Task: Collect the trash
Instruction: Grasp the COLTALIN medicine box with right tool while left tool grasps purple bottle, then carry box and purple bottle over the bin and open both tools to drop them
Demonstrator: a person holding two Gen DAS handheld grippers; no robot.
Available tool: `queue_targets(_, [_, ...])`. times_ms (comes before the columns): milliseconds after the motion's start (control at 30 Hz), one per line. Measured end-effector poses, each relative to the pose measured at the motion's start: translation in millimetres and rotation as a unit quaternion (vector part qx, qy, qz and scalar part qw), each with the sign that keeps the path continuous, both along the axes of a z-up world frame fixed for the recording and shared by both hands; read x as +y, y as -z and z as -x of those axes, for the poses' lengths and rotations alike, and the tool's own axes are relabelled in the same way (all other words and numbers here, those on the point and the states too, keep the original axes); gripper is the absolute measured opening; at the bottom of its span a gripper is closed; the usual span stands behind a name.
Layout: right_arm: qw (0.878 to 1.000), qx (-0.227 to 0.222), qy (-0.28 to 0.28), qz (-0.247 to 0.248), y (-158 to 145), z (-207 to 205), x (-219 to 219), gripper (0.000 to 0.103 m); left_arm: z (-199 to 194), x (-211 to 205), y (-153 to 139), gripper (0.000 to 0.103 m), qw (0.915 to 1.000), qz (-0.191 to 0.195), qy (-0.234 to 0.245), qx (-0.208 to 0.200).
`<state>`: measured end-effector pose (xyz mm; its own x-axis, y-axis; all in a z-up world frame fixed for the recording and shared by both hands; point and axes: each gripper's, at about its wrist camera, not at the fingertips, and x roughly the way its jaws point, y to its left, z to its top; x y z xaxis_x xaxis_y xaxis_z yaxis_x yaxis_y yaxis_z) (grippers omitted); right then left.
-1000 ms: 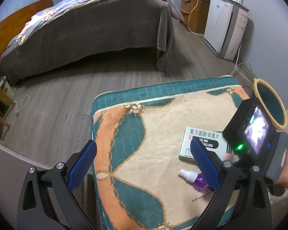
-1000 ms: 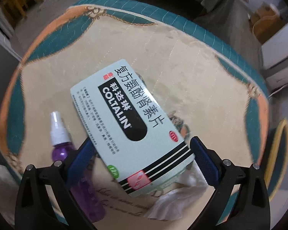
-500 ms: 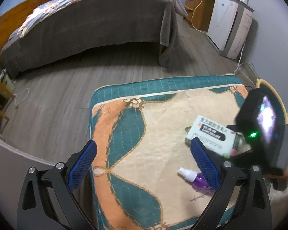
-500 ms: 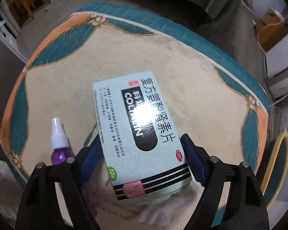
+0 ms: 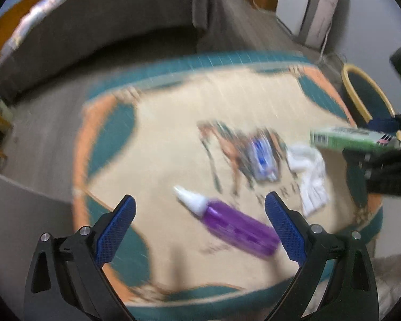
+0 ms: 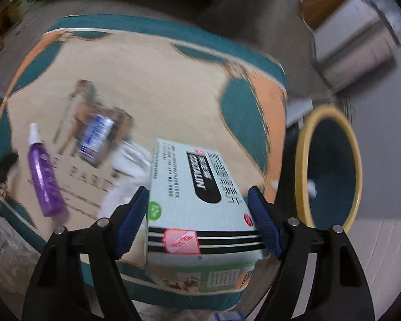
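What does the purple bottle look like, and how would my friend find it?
Look at the big cushion with the teal and orange border. On its cream middle, beside a small blue-and-white packet and a crumpled white tissue, lies the purple bottle. It is the only see-through purple thing there, long and thin, with a white spray top.

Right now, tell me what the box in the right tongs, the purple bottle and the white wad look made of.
Medicine box: printed cardboard, smooth, slightly glossy; sharp folded edges and flat printed faces.
Purple bottle: translucent plastic, glossy, the tint shows through; white plastic spray cap.
White wad: probably tissue or thin cloth; soft, crumpled, matte folds, too blurred to settle which.
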<state>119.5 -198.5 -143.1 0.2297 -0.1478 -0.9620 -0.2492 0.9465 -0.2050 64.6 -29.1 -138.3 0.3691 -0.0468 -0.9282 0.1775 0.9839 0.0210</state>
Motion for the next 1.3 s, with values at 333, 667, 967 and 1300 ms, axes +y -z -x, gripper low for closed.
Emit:
queue_targets(333, [0.998,0.049,0.025,-0.038,34.5,-4.2,-27.0,0.075,-4.3,-10.5,48.9,0.056,0.9967,0.018,0.006,0.079])
queue_targets(667, [0.996,0.065,0.043,-0.045,58.1,-20.9,-49.5,0.086,-17.9,5.8,51.7,0.038,0.9981,-0.025,0.034,0.044])
queue_targets(967, [0.996,0.021,0.057,-0.058,38.7,-25.7,-52.9,0.071,-21.7,-4.3,13.8,0.035,0.9977,0.005,0.059,-0.032])
queue_targets(1300, [0.990,-0.092,0.047,-0.097,-54.0,-25.2,-59.9,0.071,-21.4,-39.8,-43.7,0.034,0.9842,0.017,0.123,-0.126])
